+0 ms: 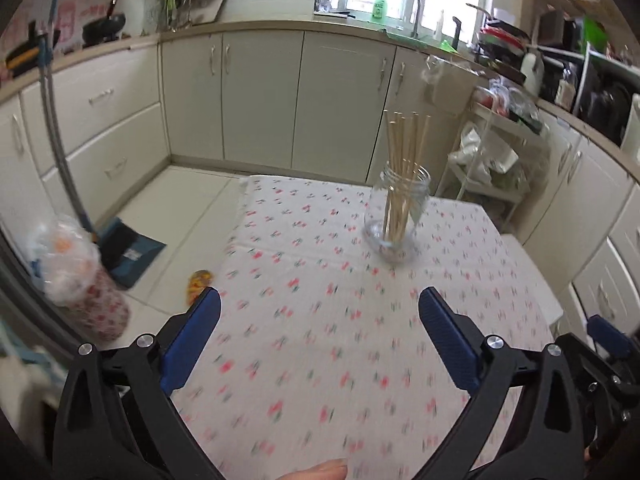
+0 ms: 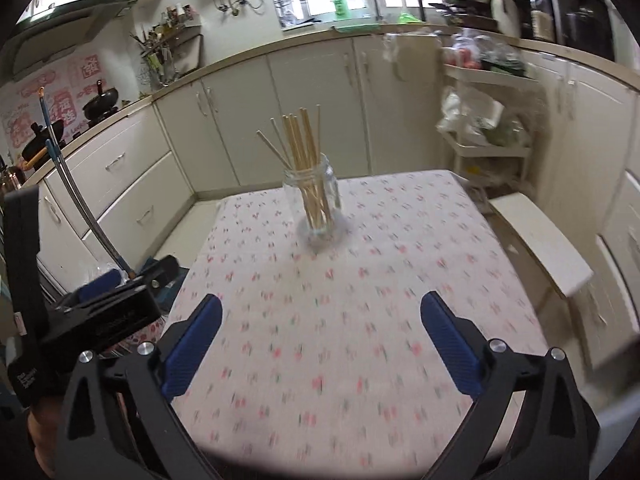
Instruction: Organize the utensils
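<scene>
Room: a kitchen with cream cabinets [image 1: 256, 96] along the walls, a sink tap [image 1: 404, 4] under a bright window, and a green bottle [image 1: 378, 6] beside the tap.
Table: my table wears a white tablecloth [image 1: 320, 320] printed with small pink and green flowers; it fills the lower middle of both views.
Stool: a white stool [image 2: 540, 248] stands just off the table's right edge.
Rack: a white shelf rack [image 2: 488, 136] holding bags stands beyond the table's far right corner.
Dustpan: a dark blue dustpan [image 1: 128, 252] lies on the pale floor tiles left of the table.
Jar: a clear glass jar [image 1: 396, 212] stands upright on the cloth, toward the far side of the table, well apart from both my claws.
Chopsticks: a bundle of wooden chopsticks [image 1: 404, 152] stands in the jar, tips fanning out above its mouth.
Left gripper [image 1: 320, 336]: my blue pads are spread wide over bare cloth, with nothing between them.
Right gripper [image 2: 320, 340]: likewise spread wide and empty, hovering over the near part of the table.
</scene>
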